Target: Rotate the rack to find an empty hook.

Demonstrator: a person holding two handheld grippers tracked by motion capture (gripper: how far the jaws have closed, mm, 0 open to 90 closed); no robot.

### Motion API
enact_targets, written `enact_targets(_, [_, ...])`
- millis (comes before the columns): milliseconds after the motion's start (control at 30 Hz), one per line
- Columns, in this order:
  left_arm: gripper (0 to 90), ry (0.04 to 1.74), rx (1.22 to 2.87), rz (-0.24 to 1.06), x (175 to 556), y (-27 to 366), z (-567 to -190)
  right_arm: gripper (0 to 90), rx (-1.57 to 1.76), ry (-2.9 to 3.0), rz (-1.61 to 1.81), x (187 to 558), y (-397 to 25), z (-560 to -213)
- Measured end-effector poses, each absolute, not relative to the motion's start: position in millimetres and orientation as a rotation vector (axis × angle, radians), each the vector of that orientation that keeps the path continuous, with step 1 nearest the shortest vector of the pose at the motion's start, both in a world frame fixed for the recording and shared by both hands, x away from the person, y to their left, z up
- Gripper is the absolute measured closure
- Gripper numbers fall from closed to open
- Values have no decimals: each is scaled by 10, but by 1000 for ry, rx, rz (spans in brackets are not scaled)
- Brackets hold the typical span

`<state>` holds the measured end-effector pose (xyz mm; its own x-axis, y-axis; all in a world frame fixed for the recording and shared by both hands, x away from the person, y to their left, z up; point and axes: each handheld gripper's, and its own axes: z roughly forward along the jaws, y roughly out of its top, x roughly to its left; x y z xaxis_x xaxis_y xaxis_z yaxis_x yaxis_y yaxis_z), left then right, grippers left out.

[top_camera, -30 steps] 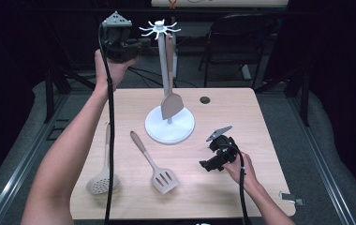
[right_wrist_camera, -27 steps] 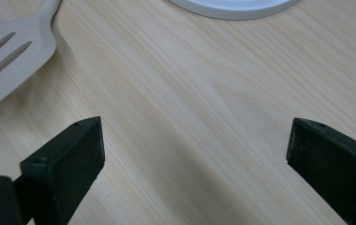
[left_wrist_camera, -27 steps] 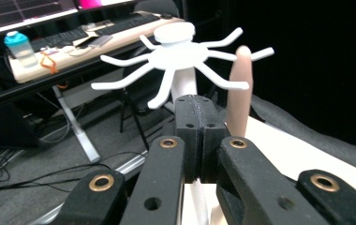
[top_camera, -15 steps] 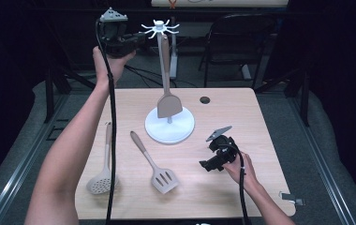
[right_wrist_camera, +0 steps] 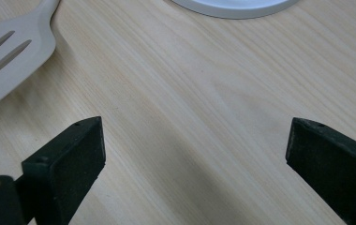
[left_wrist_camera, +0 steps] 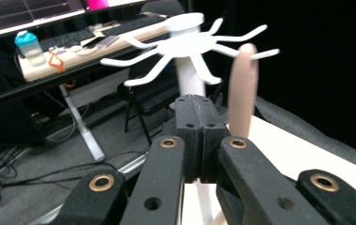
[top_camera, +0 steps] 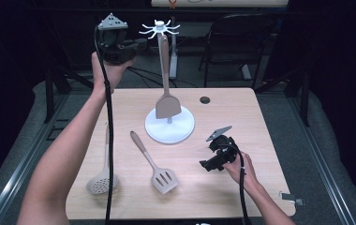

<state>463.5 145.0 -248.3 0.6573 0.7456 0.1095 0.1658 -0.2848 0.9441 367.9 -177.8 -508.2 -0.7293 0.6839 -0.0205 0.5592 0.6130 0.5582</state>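
A white hook rack (top_camera: 159,29) stands on a round base (top_camera: 170,129) at the middle of the table. A beige solid spatula (top_camera: 167,107) hangs from one hook, its handle (left_wrist_camera: 241,89) just right of my left jaws. My left gripper (top_camera: 138,44) is raised beside the rack's top (left_wrist_camera: 185,42); the left gripper (left_wrist_camera: 198,101) is shut with nothing between its jaws. A slotted spatula (top_camera: 155,164) and a skimmer (top_camera: 102,173) lie on the table. My right gripper (top_camera: 216,157) rests low at the front right. The right gripper (right_wrist_camera: 195,140) is wide open over bare wood.
The wooden table (top_camera: 241,122) has a dark grommet hole (top_camera: 204,100) at its back. A black chair (top_camera: 234,42) and a desk with a bottle (left_wrist_camera: 28,47) stand beyond it. The slotted spatula (right_wrist_camera: 7,51) and rack base (right_wrist_camera: 237,7) lie ahead of the right jaws.
The hanging spatula's blade has swung from a tilt to hang straight down. My left gripper stays by the rack's top; the right gripper has not moved.
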Motion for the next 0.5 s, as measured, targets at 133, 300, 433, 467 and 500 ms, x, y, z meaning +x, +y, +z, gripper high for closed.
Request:
enact_targets(133, [900, 692, 1814, 658, 4587, 1381, -2452, 47, 1025, 2609, 785, 3679, -1771, -5086])
enact_targets(300, [900, 668, 1830, 668, 4562, 1301, -2426, 48, 1027, 2605, 785, 3678, -1774, -5089])
enact_targets(433, [900, 682, 1833, 684, 4594, 1280, -2388, 48, 1037, 2597, 808, 3676, -1777, -5100])
enact_targets(467, [900, 682, 1833, 684, 4594, 1280, -2388, 48, 1020, 2612, 779, 3682, -1783, -5086])
enact_targets(500, [900, 694, 1826, 688, 4614, 1288, -2387, 48, 1022, 2612, 785, 3681, -1781, -5087])
